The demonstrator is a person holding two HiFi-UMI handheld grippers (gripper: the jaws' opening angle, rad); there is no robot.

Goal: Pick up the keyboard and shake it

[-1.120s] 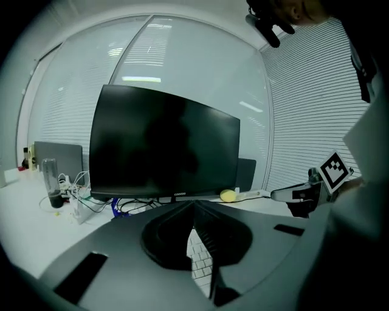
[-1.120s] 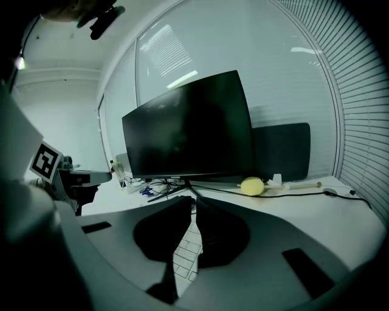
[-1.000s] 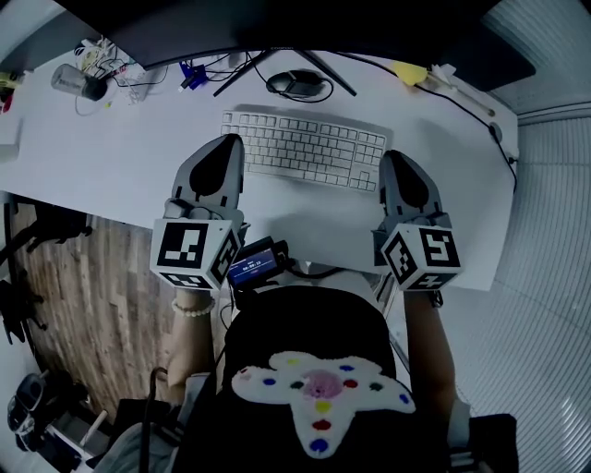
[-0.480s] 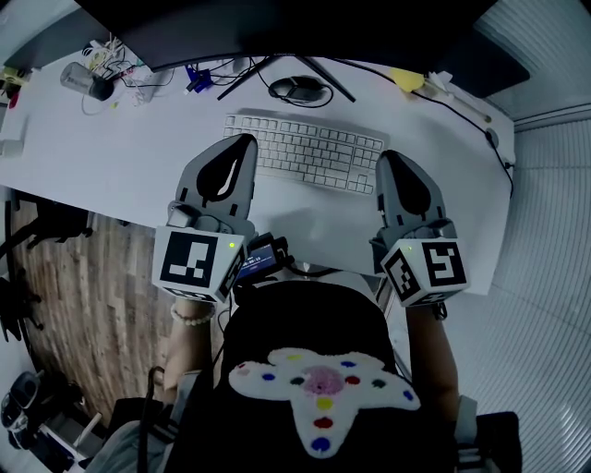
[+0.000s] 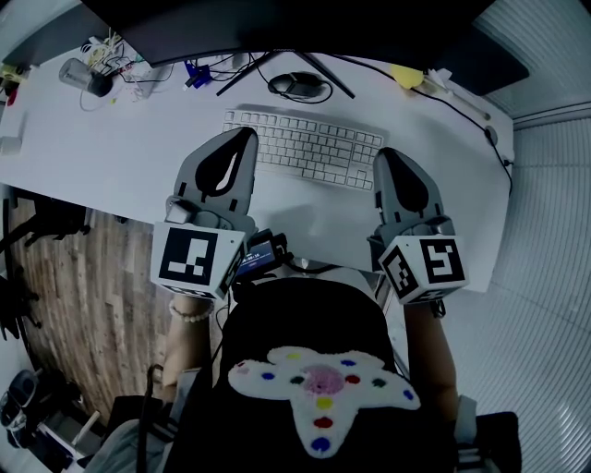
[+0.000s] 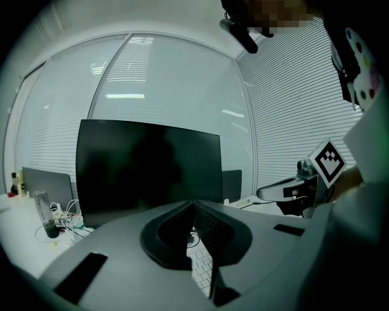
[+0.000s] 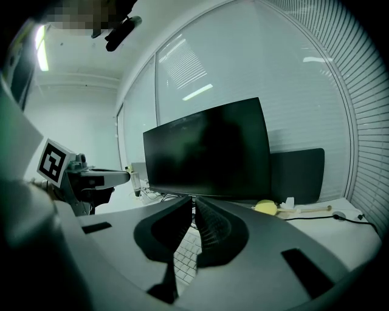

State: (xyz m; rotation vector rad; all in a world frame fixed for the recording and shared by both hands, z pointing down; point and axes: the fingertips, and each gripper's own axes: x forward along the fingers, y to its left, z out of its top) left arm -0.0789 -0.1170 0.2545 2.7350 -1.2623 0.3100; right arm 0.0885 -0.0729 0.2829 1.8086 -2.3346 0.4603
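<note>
Within the last second both our claws have risen a little and edged forward, yet the white rectangular plastic keyboard (image 5: 307, 148) has not shifted. It lies flat on the white surface (image 5: 129, 157), so the rise has carried nothing with it. The grey left claw (image 5: 247, 135) hangs over the keyboard's left end and the grey right claw (image 5: 381, 153) is at its right end. Each has its jaws pressed together tip to tip with nothing between them, and only keys show below. We judge this fits either claws closing in for a lift or claws drawing off a keyboard set down again. The keyboard looks compact, with neat rows of pale keys, and lies slightly askew with the black monitor (image 5: 323, 28) just behind it.
</note>
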